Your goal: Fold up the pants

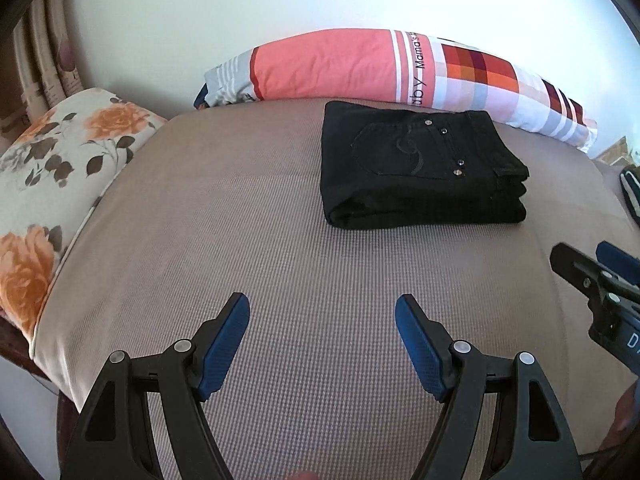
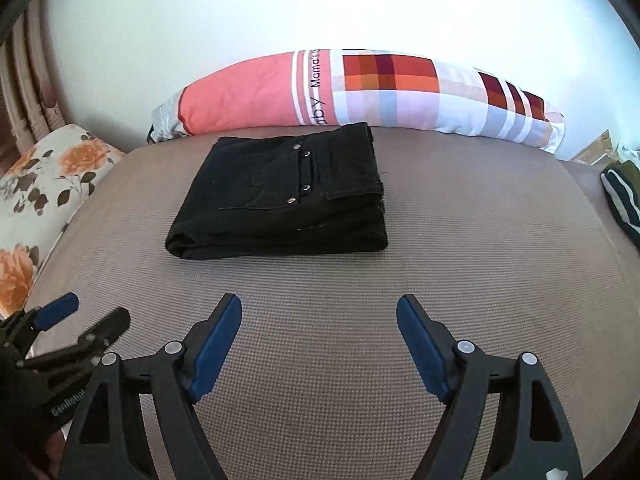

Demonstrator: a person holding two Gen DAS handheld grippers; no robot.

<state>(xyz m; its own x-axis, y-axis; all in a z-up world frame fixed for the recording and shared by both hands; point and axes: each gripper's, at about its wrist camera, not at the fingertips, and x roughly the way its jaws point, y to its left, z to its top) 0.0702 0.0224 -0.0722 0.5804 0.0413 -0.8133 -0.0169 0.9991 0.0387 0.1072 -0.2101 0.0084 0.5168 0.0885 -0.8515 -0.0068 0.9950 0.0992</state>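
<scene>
The black pants (image 1: 420, 168) lie folded into a compact stack on the beige bed cover (image 1: 240, 220), back pocket with metal studs facing up. They also show in the right wrist view (image 2: 280, 200). My left gripper (image 1: 322, 312) is open and empty, held above the cover well short of the pants. My right gripper (image 2: 320, 312) is open and empty too, in front of the pants. The right gripper shows at the right edge of the left wrist view (image 1: 592, 272). The left gripper shows at the lower left of the right wrist view (image 2: 80, 320).
A long pink and checked pillow (image 1: 380, 68) lies against the white wall behind the pants. A floral pillow (image 1: 60, 160) lies at the left edge of the bed. A dark striped garment (image 2: 622, 204) lies at the right edge.
</scene>
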